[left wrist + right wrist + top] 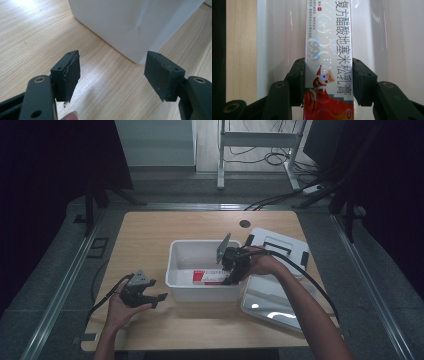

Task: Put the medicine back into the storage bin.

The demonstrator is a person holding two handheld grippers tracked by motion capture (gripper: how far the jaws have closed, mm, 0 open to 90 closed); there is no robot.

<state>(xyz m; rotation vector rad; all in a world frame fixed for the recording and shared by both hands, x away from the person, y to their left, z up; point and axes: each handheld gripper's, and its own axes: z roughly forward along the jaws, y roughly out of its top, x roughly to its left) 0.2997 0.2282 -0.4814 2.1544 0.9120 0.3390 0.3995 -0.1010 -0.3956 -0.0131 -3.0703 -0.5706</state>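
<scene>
While the wooden table (150, 235) carries the white bin (181, 290) with its lid (280, 247) lying off to one side, we see our right gripper (231, 279) down inside the bin, jaws pinching the long red-and-white medicine box (329, 62) by its two sides. We judge the box either just arriving or about to lift; we cannot tell which. Our left gripper (112, 75) waits by the bin's outer wall, jaws spread, nothing between them.

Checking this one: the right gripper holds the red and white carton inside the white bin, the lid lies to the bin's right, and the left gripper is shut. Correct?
Not quite. The left gripper is open: the left gripper view shows its fingers wide apart over bare table, nothing between them. The rest stands.
</scene>
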